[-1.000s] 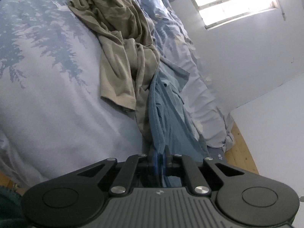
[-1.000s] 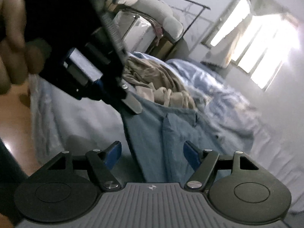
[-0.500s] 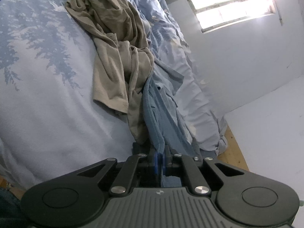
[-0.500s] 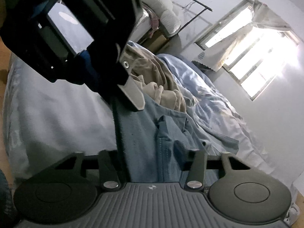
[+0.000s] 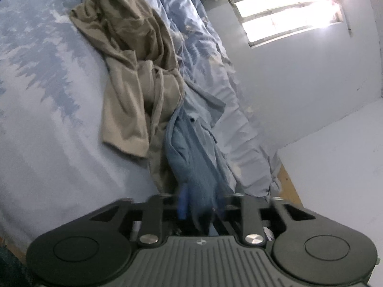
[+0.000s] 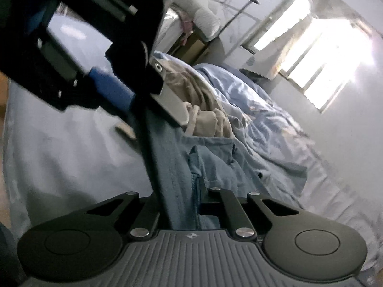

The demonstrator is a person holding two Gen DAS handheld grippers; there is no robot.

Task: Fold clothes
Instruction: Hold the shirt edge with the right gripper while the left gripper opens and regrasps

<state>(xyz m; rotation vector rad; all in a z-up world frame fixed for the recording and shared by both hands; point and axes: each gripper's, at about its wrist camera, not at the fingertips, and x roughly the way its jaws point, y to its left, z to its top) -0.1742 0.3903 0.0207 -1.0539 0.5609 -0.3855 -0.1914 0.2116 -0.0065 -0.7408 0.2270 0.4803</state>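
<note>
A blue denim shirt (image 5: 196, 167) lies on the bed and is lifted at its near edge. In the left wrist view it hangs between the fingers of my left gripper (image 5: 198, 205), whose jaws are opening and stand apart around the cloth. My right gripper (image 6: 184, 205) is shut on the same blue shirt (image 6: 172, 167), just below the left gripper (image 6: 141, 110), which fills the upper left of the right wrist view. A crumpled beige garment (image 5: 134, 83) lies on the bed beyond the shirt and touches it.
The bed has a pale blue sheet (image 5: 47, 119) with a tree print. A bunched blue duvet (image 5: 210, 55) runs along the wall side. A bright window (image 5: 287, 12) is in the white wall. Wooden floor (image 5: 287, 186) shows at the bed's foot.
My left jaws, pinched shut on the blue shirt before, have parted. My right gripper moved in toward the shirt under the left one and closed on the cloth.
</note>
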